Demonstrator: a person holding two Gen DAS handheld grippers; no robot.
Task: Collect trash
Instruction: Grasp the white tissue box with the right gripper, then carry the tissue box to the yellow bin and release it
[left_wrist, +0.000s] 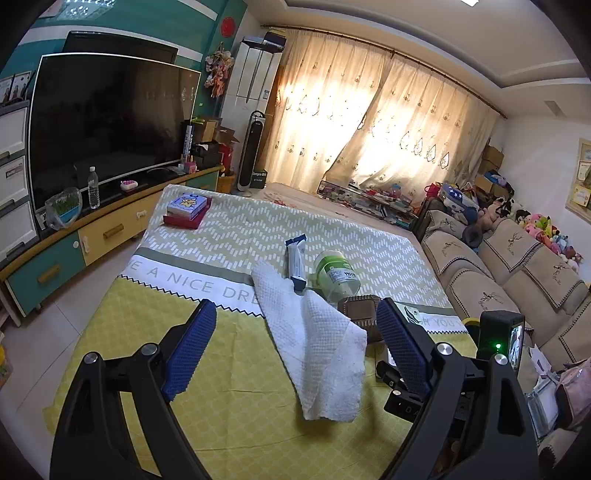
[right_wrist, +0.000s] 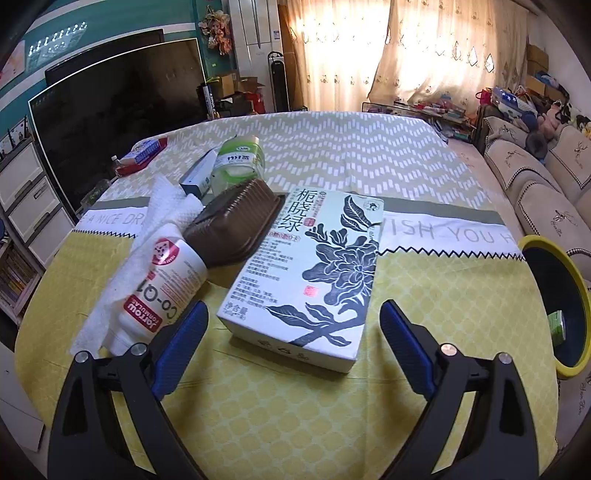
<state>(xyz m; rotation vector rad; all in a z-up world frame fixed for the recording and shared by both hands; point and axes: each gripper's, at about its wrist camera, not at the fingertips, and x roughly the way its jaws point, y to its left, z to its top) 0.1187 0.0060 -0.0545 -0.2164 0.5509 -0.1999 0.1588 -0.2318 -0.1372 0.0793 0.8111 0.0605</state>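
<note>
**While both grippers gape, the tea box comes first**

With my right gripper (right_wrist: 291, 347) spread wide before the tea box (right_wrist: 306, 273), I'd straddle its short end squarely. My left gripper (left_wrist: 295, 350) hangs parted over the paper towel (left_wrist: 314, 339); the yellow-rimmed bin (right_wrist: 554, 302) waits rightward.

Cloth-covered table (right_wrist: 424, 288) under scattered trash (right_wrist: 306, 273)

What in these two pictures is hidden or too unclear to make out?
- White bottle: absent from the left wrist view, so its far side stays unseen.
- Bin: right wrist view, cut by the edge; only a green carton shows.
- Brown tray: left wrist view, partly behind the paper towel.
</note>
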